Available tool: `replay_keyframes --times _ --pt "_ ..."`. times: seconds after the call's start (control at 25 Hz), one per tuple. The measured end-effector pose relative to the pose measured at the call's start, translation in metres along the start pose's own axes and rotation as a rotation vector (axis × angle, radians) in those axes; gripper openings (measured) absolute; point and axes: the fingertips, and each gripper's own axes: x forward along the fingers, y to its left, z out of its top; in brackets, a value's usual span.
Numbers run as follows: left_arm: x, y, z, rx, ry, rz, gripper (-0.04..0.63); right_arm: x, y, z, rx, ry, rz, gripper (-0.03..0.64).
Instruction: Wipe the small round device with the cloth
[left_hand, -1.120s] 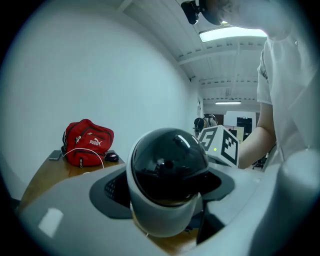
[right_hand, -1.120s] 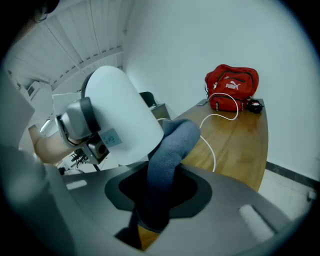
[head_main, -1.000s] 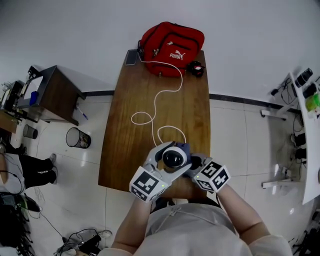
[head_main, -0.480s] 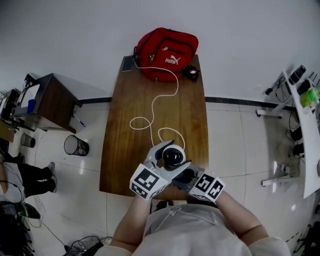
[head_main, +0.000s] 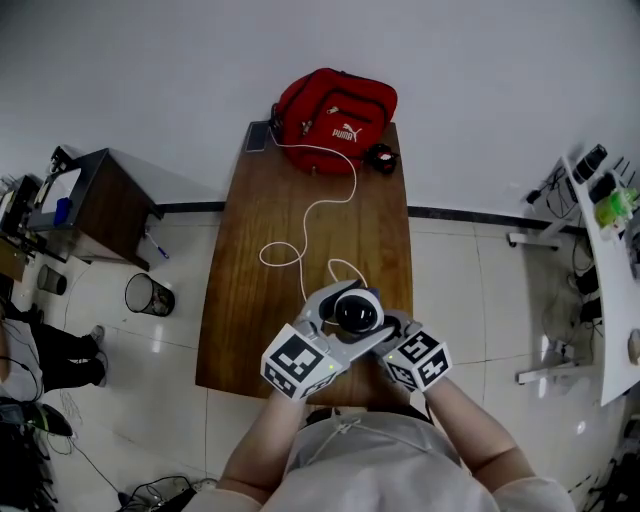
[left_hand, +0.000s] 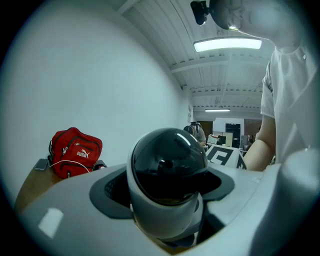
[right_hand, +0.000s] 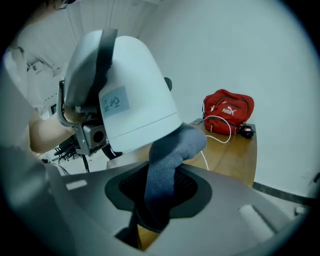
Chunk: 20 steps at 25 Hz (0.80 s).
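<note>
The small round device (head_main: 354, 311) is a white dome camera with a glossy black front, held above the near end of the wooden table (head_main: 270, 310). My left gripper (head_main: 340, 322) is shut on the device (left_hand: 167, 180), whose black dome fills the left gripper view. My right gripper (head_main: 392, 338) is shut on a grey cloth (right_hand: 167, 165). The cloth's free end presses against the lower side of the device's white shell (right_hand: 130, 95). In the head view the cloth (head_main: 397, 326) shows just right of the device.
A red bag (head_main: 334, 107) lies at the table's far end, with a phone (head_main: 259, 137) to its left and a small black object (head_main: 380, 157) to its right. A white cable (head_main: 310, 225) snakes from the bag to the device. A wastebasket (head_main: 144, 295) stands on the floor left.
Both grippers have shifted slightly away from me, and the right gripper has come up beside the device, bringing the cloth against it. The head camera has also moved a little.
</note>
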Motion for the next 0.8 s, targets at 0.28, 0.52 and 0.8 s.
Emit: replay_keyframes --times 0.28,0.52,0.8 --pt "0.007 -0.009 -0.005 0.057 0.035 -0.012 0.371 -0.004 0.027 0.015 -0.083 -0.123 0.041 0.117" --pt "0.004 -0.006 -0.008 0.018 0.017 0.001 0.371 -0.012 0.052 0.003 -0.159 -0.122 0.11 0.117" --pt "-0.005 0.012 -0.028 0.001 0.051 0.066 0.371 -0.025 0.071 -0.031 -0.161 -0.057 0.223 0.115"
